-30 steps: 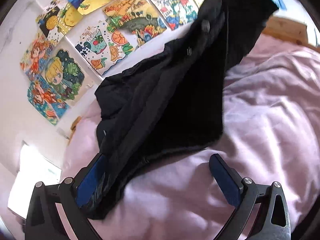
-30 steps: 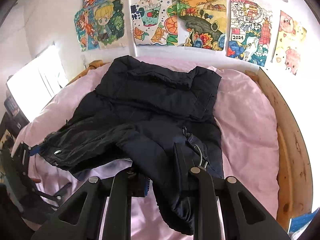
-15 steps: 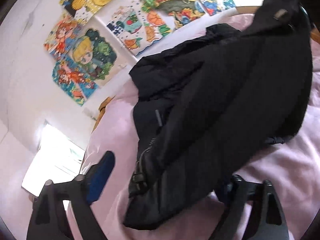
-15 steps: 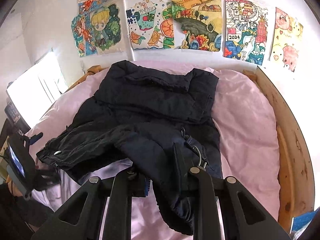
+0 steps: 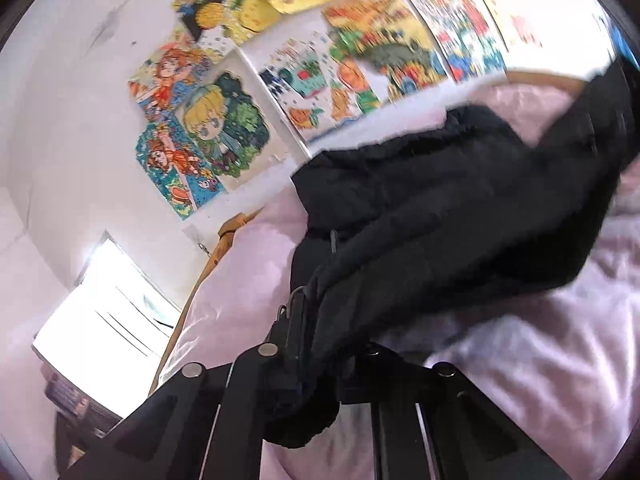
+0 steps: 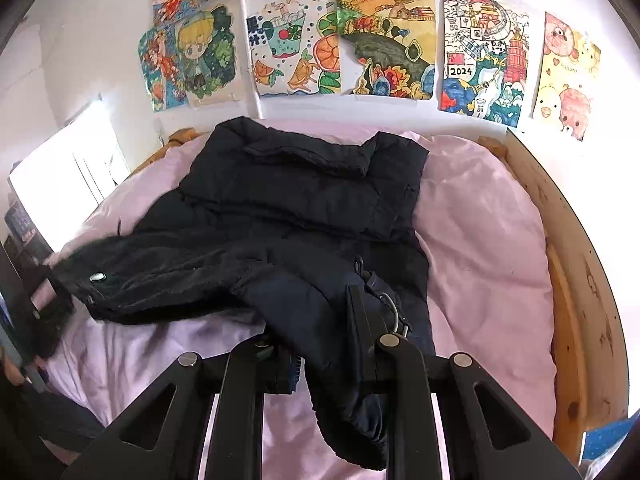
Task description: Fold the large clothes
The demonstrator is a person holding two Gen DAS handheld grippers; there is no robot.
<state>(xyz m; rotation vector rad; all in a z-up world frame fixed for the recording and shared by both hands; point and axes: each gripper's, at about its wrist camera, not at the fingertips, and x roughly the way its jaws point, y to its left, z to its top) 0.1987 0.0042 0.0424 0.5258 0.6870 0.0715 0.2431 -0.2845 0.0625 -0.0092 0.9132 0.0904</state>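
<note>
A large black padded jacket (image 6: 300, 200) lies spread on the pink bed cover (image 6: 488, 248), collar toward the wall. My right gripper (image 6: 320, 332) is shut on the near hem by a metal ring (image 6: 394, 312), with a fold hanging over the jaws. In the left wrist view my left gripper (image 5: 320, 348) has its jaws closing, and the pads pinch the jacket (image 5: 440, 220) at its left corner, lifted off the bed. From the right wrist view that left gripper (image 6: 44, 300) shows at the far left edge, with fabric stretched toward it.
A curved wooden bed frame (image 6: 576, 280) runs along the right side. Colourful drawings (image 6: 384, 36) cover the white wall behind the bed. A bright window (image 6: 68, 172) is at the left, and part of a hand (image 6: 16, 376) shows low on the left.
The left jaws stood wide around the jacket's corner and have now closed on it. The left gripper rose and rolled, pulling the corner up. The right gripper kept still.
</note>
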